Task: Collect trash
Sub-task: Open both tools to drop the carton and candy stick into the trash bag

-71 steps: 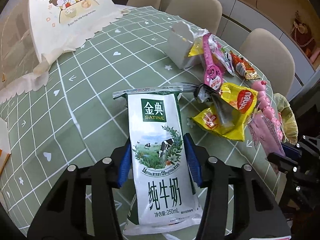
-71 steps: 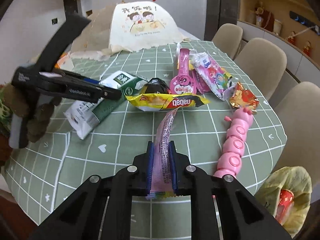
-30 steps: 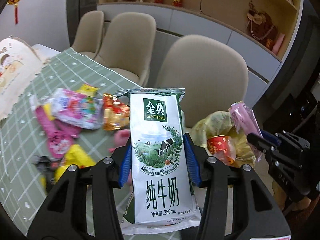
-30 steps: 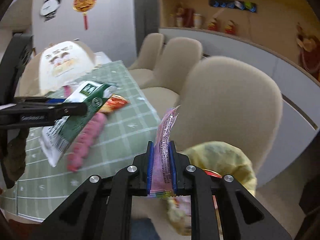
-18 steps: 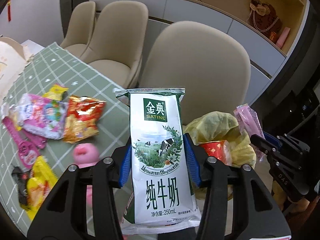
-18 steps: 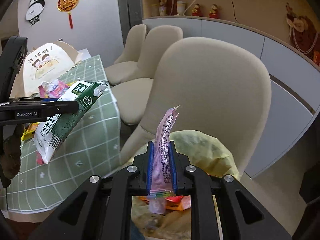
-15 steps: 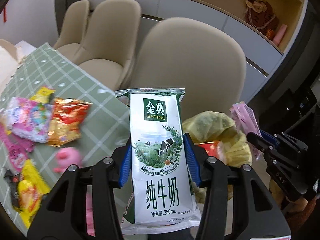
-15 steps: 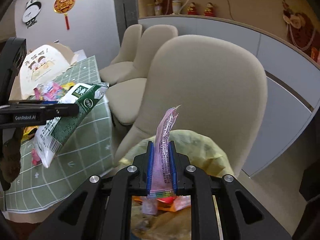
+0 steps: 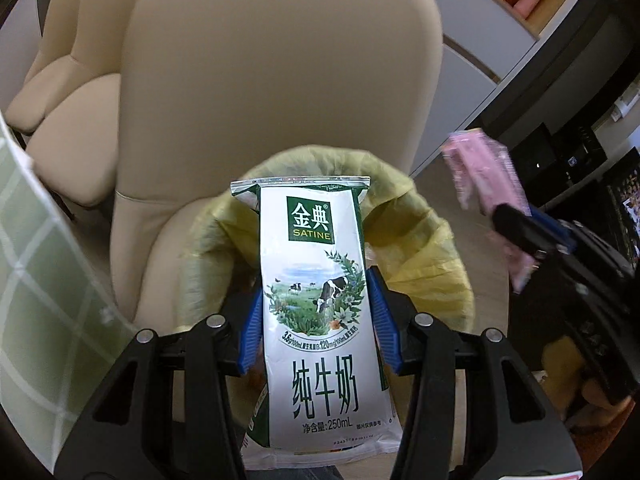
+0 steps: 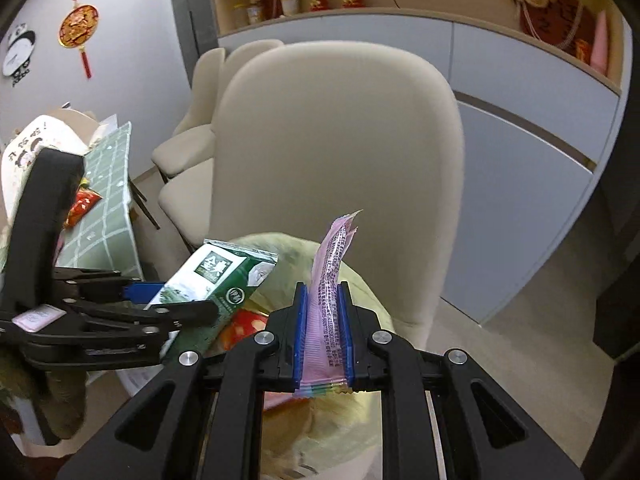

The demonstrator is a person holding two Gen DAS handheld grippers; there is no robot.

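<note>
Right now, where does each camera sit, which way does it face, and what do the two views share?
Left wrist: on the left gripper, looking down along its fingers at the milk carton it clamps, over the yellow bag before a beige chair; the right gripper with its pink wrapper shows at right.
Right wrist: on the right gripper, looking down past the clamped pink wrapper at the bag; the left gripper and a gloved hand show at left.
Shared: carton, wrapper, bag, chair.
</note>
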